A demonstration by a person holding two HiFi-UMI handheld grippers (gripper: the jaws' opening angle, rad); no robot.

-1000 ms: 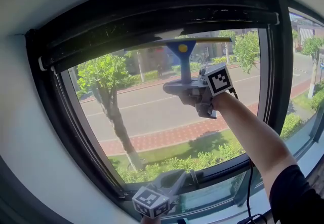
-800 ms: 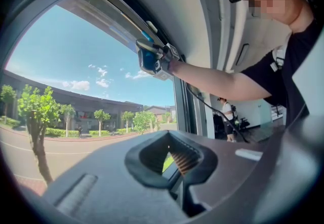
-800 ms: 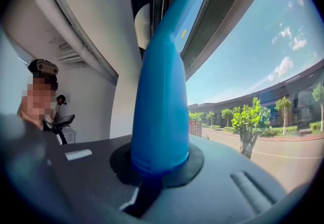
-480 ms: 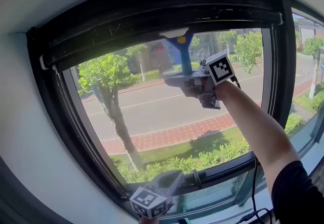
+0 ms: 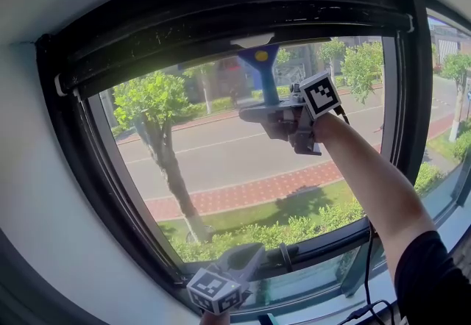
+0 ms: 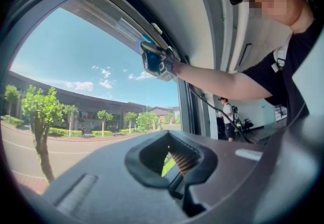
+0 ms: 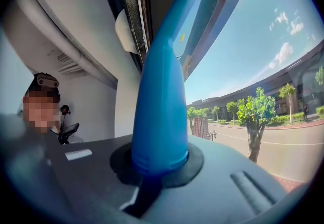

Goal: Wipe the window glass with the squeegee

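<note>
The right gripper (image 5: 266, 116) is clenched round the blue handle of the squeegee (image 5: 263, 73), which rises straight up from its jaws. The blade just above it lies at the top edge of the window glass (image 5: 221, 162), under the dark upper frame (image 5: 221, 15). Well below, the left gripper (image 5: 243, 261) hangs by the bottom frame, jaws together and empty.

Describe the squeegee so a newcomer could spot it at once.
On the big black-framed window, look near the top of the glass, right of centre, where the right gripper is shut on a handle. That is the squeegee: the only blue thing there, with a yellow dot where it widens to a pale blade.
</note>
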